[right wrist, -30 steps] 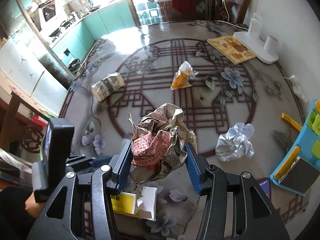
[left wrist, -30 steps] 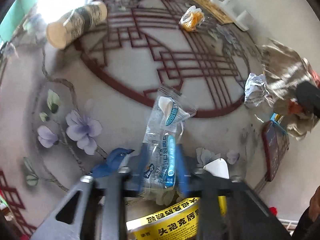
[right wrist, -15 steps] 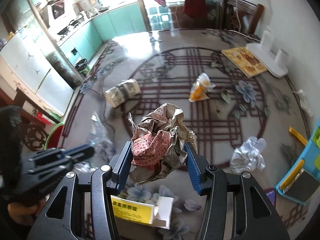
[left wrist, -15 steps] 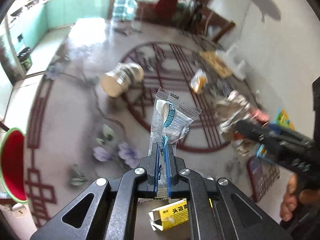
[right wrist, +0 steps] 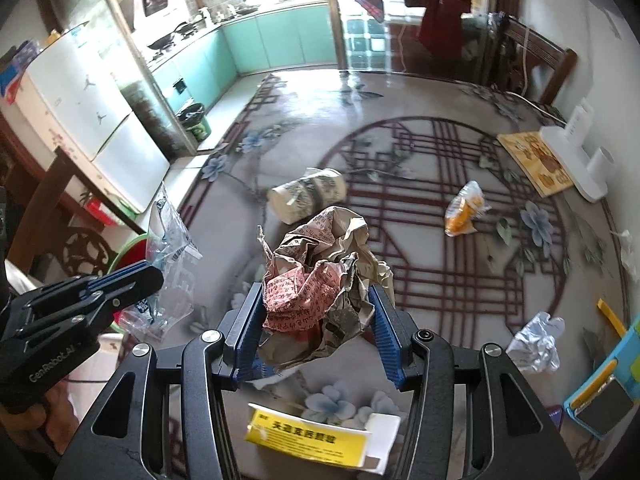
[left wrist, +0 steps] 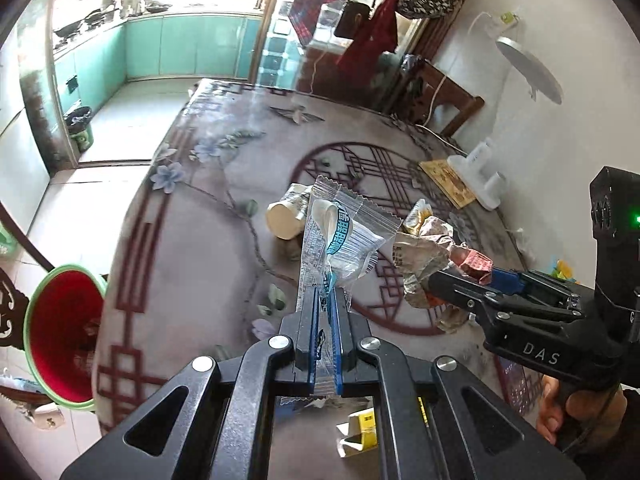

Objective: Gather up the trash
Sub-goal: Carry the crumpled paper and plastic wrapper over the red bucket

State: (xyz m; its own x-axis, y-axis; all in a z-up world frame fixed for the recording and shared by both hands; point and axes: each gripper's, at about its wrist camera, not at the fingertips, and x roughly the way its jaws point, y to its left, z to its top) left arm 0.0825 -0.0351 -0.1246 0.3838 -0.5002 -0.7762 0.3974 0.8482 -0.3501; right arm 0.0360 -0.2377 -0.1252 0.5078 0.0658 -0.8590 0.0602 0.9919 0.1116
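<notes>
Wrapper [left wrist: 340, 236] lifted higher in left gripper [left wrist: 325, 344], table now farther below

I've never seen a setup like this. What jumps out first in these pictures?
Both handheld grippers are already full: the left gripper pinches a clear plastic wrapper with blue print, the right gripper clamps a crumpled wad of brown and pink paper. Beyond them, a tipped paper cup lies on the flower-patterned table.
</notes>
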